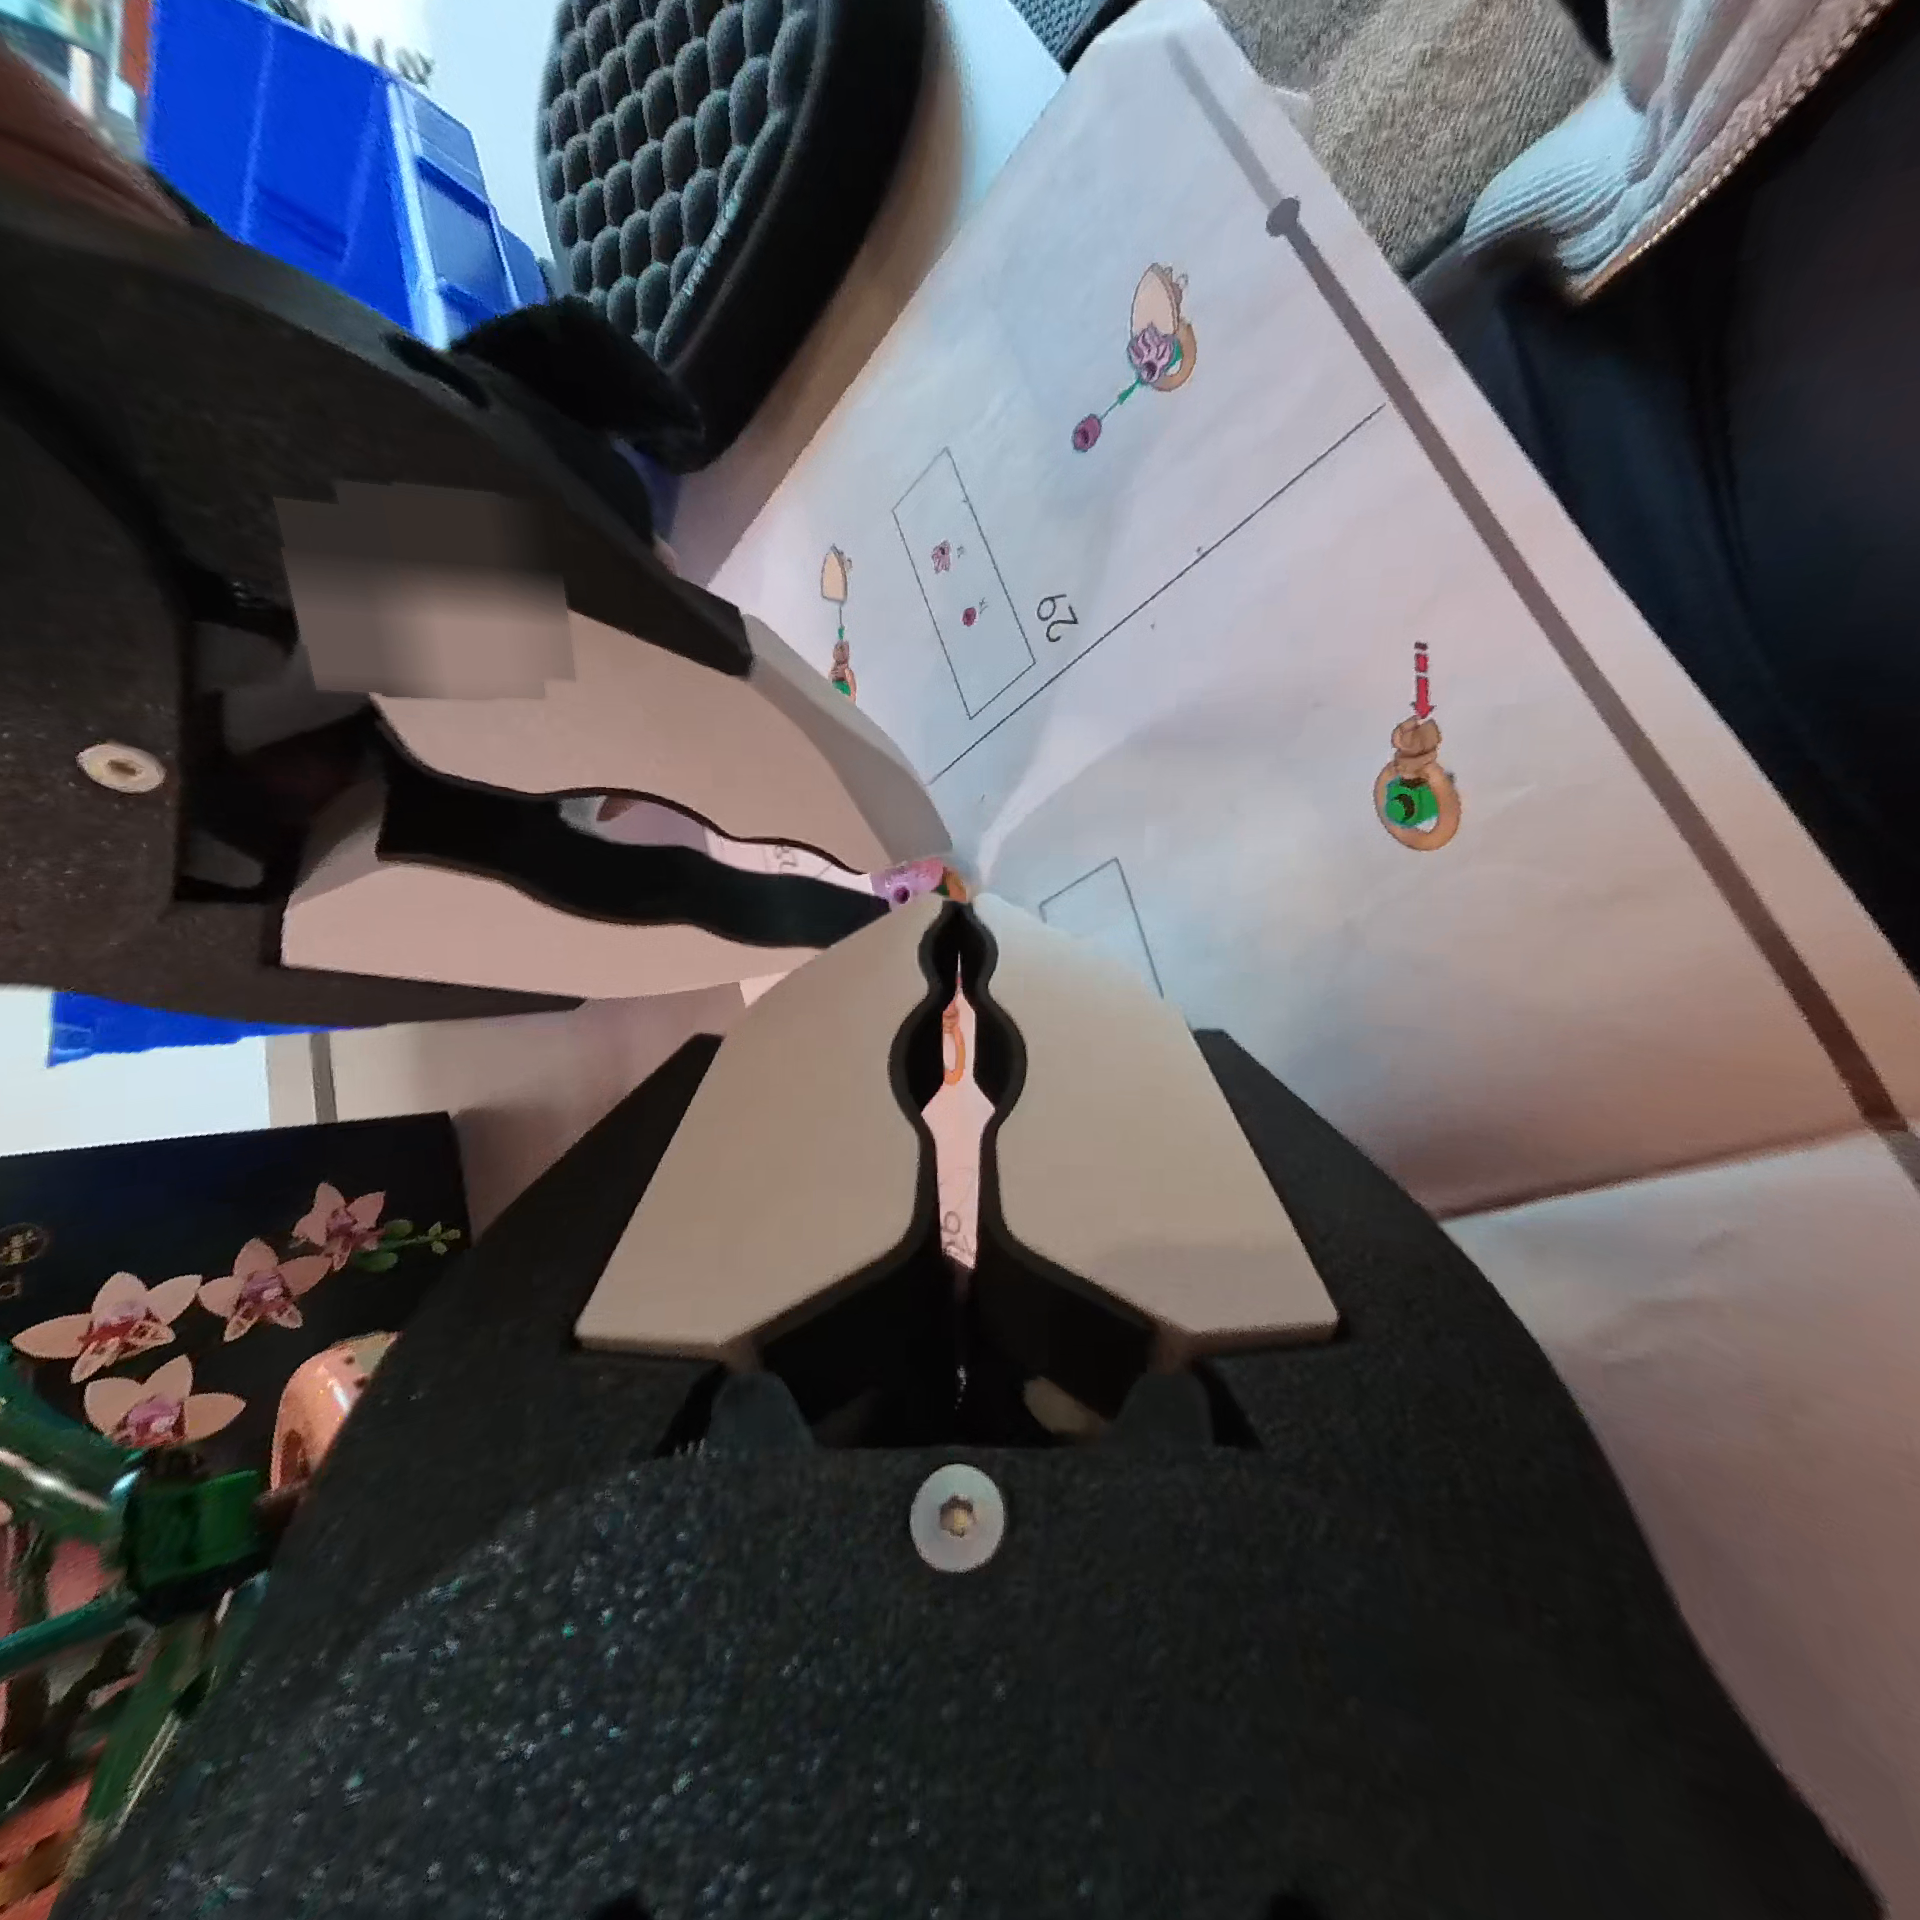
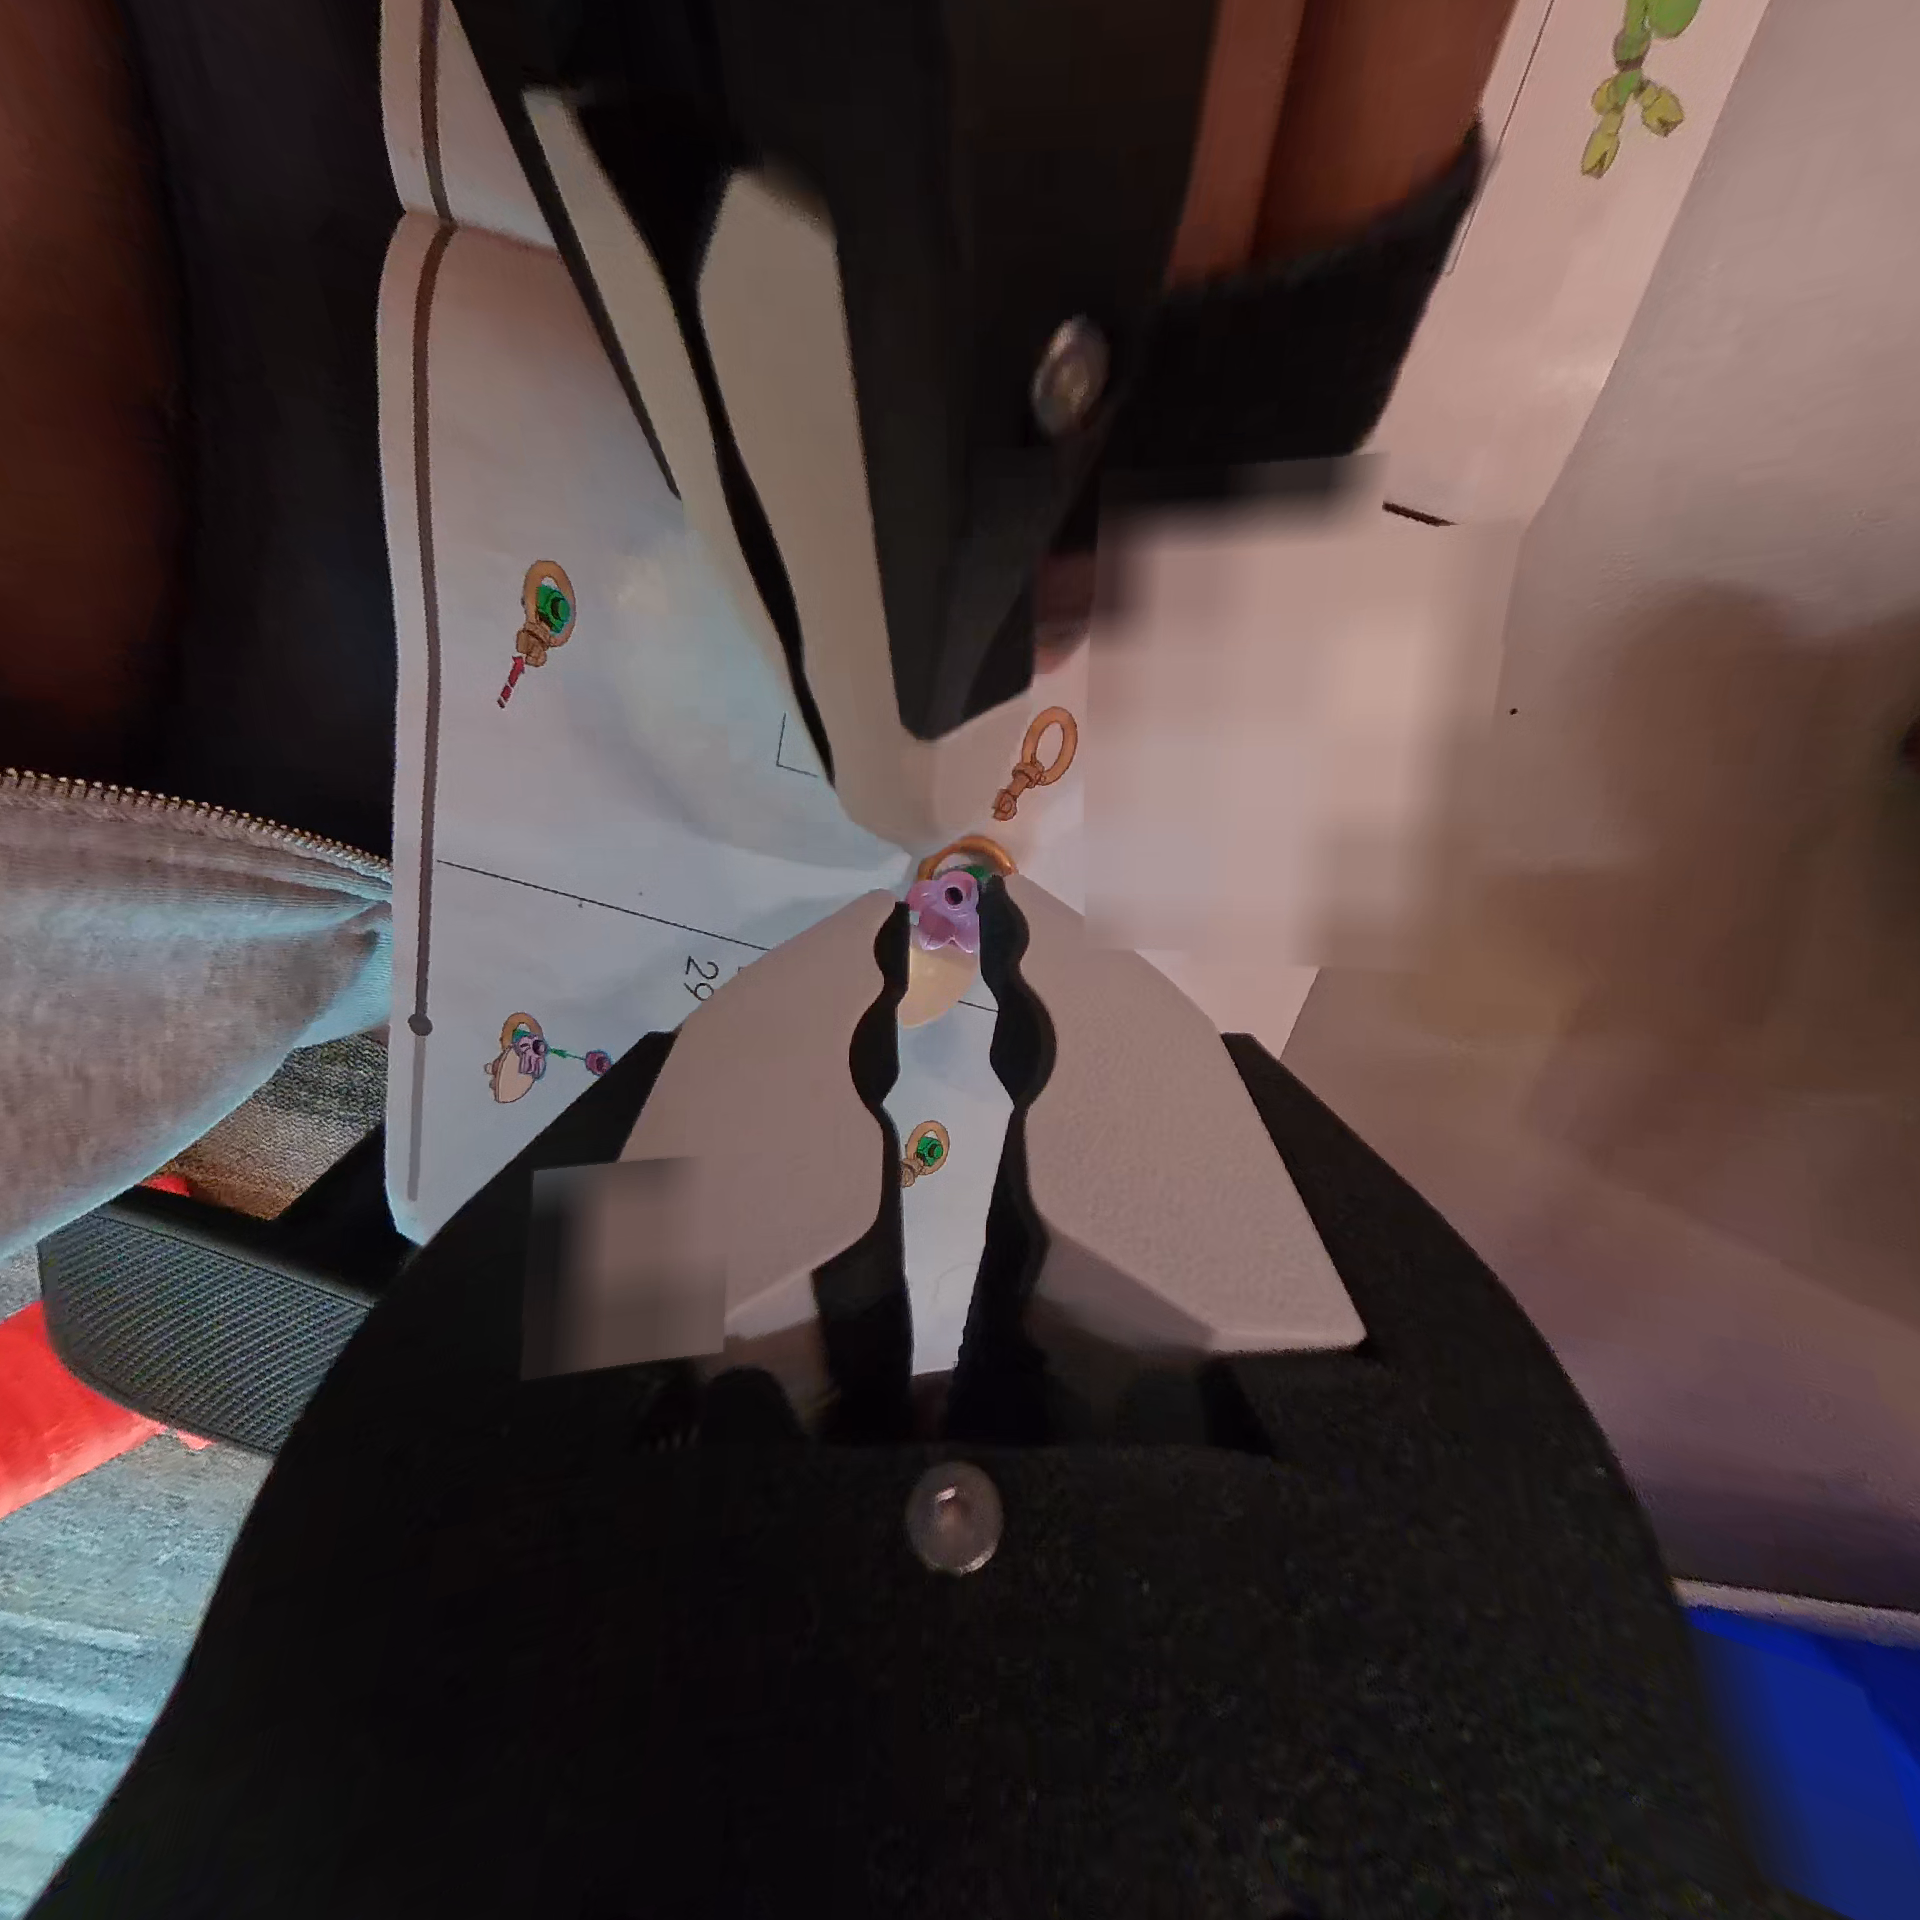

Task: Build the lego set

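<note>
**Checker:** State of your jaws?

**Operator:** My right gripper (image 2: 943,899) is pinching the pink flower piece (image 2: 943,914) at its tips. A cream petal (image 2: 928,992) hangs from that piece, back between my fingers. My left gripper (image 1: 951,914) is closed to a thin slit on the tan ring (image 2: 977,850), which carries a small green stud piece (image 2: 975,875).

**Checker:** Where do the parts sit relative to each other?

**Operator:** Tip to tip. The flower touches or nearly touches the ring; I cannot tell if it is seated. Both hang in the air above the open instruction booklet (image 1: 1195,623).

**Checker:** Procedure for the join?

**Operator:** As I judge it:
1. Align the hole of the flower with the green stud.
2. Hold the ring rigid with the left jaws.
3. Press straight along the stud axis with the right, without twisting.
4. Use light force, because the parts are tiny and a skewed push could flick one out.

**Checker:** Anything beyond the work point?

**Operator:** The set's box (image 1: 208,1299) with its printed orchids is at my lower left, beside a blurred green stem assembly (image 1: 156,1527). Farther off are a black cushion (image 1: 707,187) and blue bins (image 1: 291,187)
</note>
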A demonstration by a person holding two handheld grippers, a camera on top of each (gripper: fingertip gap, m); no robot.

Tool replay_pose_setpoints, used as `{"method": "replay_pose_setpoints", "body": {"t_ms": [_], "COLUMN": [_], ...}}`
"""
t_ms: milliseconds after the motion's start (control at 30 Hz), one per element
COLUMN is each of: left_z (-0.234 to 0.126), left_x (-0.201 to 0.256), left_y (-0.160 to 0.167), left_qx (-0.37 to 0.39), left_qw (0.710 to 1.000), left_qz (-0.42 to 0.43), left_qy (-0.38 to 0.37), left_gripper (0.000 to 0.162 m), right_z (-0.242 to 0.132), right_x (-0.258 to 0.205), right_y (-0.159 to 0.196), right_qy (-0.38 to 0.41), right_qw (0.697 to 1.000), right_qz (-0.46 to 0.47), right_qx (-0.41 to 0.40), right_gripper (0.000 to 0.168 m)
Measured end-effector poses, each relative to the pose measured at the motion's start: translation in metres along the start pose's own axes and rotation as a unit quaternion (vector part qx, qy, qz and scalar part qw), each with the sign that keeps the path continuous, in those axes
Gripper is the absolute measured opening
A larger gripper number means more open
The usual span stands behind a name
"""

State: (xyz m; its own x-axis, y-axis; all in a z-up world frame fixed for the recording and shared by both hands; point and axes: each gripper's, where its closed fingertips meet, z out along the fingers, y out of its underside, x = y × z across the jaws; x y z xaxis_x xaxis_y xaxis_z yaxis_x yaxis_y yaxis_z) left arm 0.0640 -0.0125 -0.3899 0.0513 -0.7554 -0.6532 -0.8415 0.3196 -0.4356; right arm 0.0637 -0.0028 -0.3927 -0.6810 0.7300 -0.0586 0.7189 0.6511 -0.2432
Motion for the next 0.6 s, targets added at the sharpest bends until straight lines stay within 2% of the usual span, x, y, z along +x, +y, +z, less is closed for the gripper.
{"method": "replay_pose_setpoints", "body": {"t_ms": [33,233,500,600], "left_z": [-0.004,-0.015,-0.009,-0.012], "left_x": [-0.001,-0.004,0.002,0.002], "left_y": [0.0,0.013,0.012,0.011], "left_qx": [0.005,-0.006,0.0,0.008], "left_qw": [1.0,1.0,1.0,0.999], "left_qz": [-0.004,-0.026,-0.026,-0.04], "left_qy": [0.001,0.001,0.002,0.005], "left_gripper": [0.0,0.0,0.0,0.0], "right_z": [0.0,0.0,-0.003,-0.015], "right_x": [0.0,0.003,0.006,0.006], "right_y": [0.0,-0.002,0.001,0.004], "right_qy": [-0.001,-0.001,0.009,0.025], "right_qw": [1.0,1.0,1.0,0.998], "right_qz": [0.003,0.013,0.021,0.047], "right_qx": [0.004,0.021,0.017,0.045], "right_gripper": [0.013,0.016,0.023,0.026]}}
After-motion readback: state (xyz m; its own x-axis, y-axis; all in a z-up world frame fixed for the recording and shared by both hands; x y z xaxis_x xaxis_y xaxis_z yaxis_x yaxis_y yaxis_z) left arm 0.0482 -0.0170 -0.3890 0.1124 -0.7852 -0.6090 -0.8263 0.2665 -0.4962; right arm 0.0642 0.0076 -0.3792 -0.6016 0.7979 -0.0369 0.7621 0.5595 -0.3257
